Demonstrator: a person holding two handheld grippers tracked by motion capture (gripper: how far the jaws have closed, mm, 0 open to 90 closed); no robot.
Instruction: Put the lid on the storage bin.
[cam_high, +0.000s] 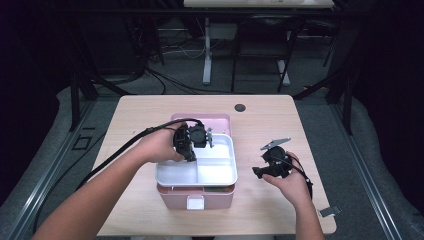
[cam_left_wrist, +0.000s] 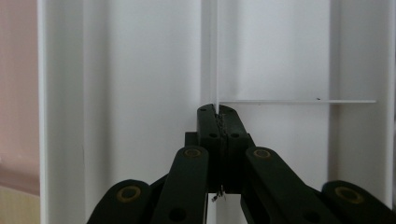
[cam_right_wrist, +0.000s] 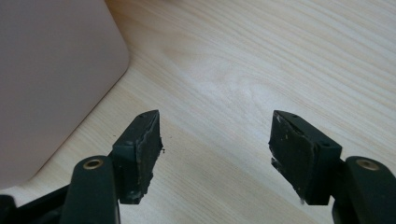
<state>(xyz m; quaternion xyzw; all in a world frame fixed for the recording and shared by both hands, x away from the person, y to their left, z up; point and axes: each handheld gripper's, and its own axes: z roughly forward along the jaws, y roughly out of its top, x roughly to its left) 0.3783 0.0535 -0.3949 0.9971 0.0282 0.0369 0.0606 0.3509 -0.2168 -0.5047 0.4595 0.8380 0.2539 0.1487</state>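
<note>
**Left claw grips the white tray's divider above the pink box**

No brand, label or readable writing shows on the box, the tray or either claw; the small white square on the box's front wall may be a latch, though the high view is too coarse to tell.

The surface (cam_high: 260, 120) is a pale wood-grain tabletop with a dark round hole (cam_high: 240, 107) near its far edge. Beyond it lies grey floor, black frame posts, loose cables and the white leg of another desk (cam_high: 207, 50); the room around is dark.

The pink box (cam_high: 195, 196) stands open near the middle of the surface, its lid (cam_high: 200, 119) lying behind it. The white tray (cam_high: 197, 172) sits across the box's top, partitioned into compartments. The left claw (cam_left_wrist: 218, 116) is clenched on the tray's thin upright divider (cam_left_wrist: 217, 56), its jaws pressed flat against both faces where a cross wall meets it. In the high view the left hand (cam_high: 160, 145) covers the tray's far left corner.

The right claw (cam_right_wrist: 215, 140) is released, jaws wide apart, hovering above bare wood just beside the box's rounded corner. The right hand (cam_high: 290, 180) holds it to the right of the box, apart from it. A small grey piece (cam_high: 329, 211) lies near the surface's right front corner.
</note>
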